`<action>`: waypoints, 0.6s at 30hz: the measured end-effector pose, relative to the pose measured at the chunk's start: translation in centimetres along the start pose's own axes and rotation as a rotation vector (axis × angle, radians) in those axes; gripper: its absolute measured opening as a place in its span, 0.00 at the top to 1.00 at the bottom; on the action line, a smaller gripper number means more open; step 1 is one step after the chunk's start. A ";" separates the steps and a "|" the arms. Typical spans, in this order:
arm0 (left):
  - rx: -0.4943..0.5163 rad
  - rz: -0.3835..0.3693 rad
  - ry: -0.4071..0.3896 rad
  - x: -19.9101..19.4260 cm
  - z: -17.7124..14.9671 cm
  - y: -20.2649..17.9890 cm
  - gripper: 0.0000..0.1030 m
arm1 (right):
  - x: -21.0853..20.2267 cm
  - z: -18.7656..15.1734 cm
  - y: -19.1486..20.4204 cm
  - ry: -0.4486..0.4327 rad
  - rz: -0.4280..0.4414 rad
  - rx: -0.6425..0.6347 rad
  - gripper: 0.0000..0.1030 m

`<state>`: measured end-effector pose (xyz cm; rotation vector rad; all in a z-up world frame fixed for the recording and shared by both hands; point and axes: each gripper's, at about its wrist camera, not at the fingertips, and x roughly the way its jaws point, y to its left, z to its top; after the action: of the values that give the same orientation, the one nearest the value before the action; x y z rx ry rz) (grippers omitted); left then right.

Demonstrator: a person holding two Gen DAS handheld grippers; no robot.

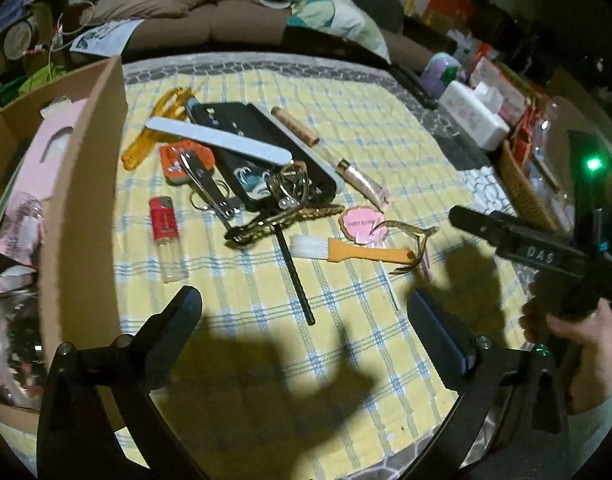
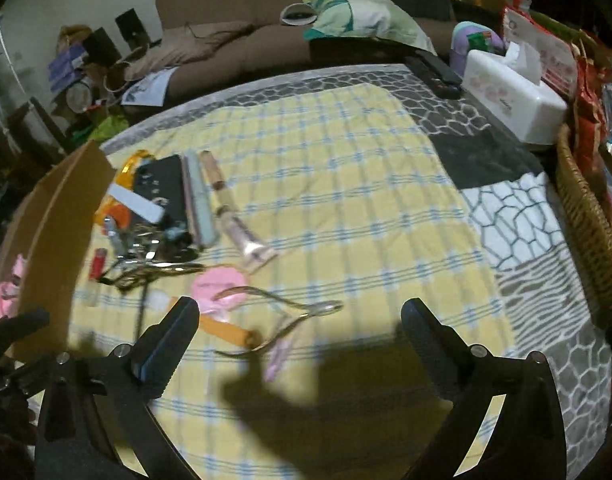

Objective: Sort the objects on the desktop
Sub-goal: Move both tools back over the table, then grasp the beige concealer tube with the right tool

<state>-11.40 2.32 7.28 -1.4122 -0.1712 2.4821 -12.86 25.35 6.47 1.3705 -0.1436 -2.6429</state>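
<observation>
A pile of small objects lies on the yellow plaid cloth: a white nail file, a black case, nail clippers, a red-capped bottle, a wooden-handled brush, a black pencil, a pink tag and cuticle nippers. My left gripper is open and empty, above the cloth just short of the pile. My right gripper is open and empty, with the nippers between and just beyond its fingertips. It also shows in the left wrist view at the right.
A cardboard box with pink items inside stands at the left of the cloth. A white tissue box and a wicker basket stand on the right. A brown sofa is behind the table.
</observation>
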 end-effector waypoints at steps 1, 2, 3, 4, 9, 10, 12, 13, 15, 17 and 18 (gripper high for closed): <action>-0.002 0.001 0.008 0.5 -0.1 -0.1 0.00 | 0.1 0.0 -0.4 -0.006 0.001 0.004 0.00; -0.008 0.003 0.020 1.1 -0.2 -0.1 0.00 | 0.2 0.0 -0.9 -0.014 0.006 0.017 0.00; -0.010 0.006 0.027 1.7 -0.2 -0.2 0.00 | 0.5 0.0 -1.4 -0.017 0.016 0.033 0.00; -0.011 0.011 0.029 2.0 -0.1 -0.3 0.00 | 0.6 0.1 -1.6 -0.017 0.024 0.041 0.00; 0.016 0.048 -0.003 2.3 0.9 0.1 0.00 | 1.8 1.2 -1.4 -0.034 0.052 0.016 0.00; 0.014 0.053 -0.009 2.3 1.2 0.4 0.00 | 2.0 1.6 -1.0 -0.042 0.063 0.001 0.00; 0.004 0.061 -0.018 2.2 1.8 1.2 0.00 | 2.6 2.3 -0.1 -0.057 0.077 -0.031 0.00; -0.004 0.065 -0.019 2.2 2.0 1.5 0.00 | 2.9 2.6 0.3 -0.062 0.079 -0.047 0.01; -0.020 0.063 -0.018 2.4 2.4 2.3 0.00 | 4.1 3.2 1.5 -0.064 0.086 -0.095 0.03; -0.018 0.060 -0.009 2.8 2.6 2.7 0.00 | 5.6 3.6 3.1 -0.052 0.086 -0.154 0.11; -0.008 0.066 -0.006 3.1 2.7 2.7 0.00 | 6.3 3.7 3.6 -0.042 0.086 -0.179 0.14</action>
<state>-15.73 0.78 5.45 -1.4360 -0.1378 2.5414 -19.07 20.65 4.12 1.2242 0.0283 -2.5450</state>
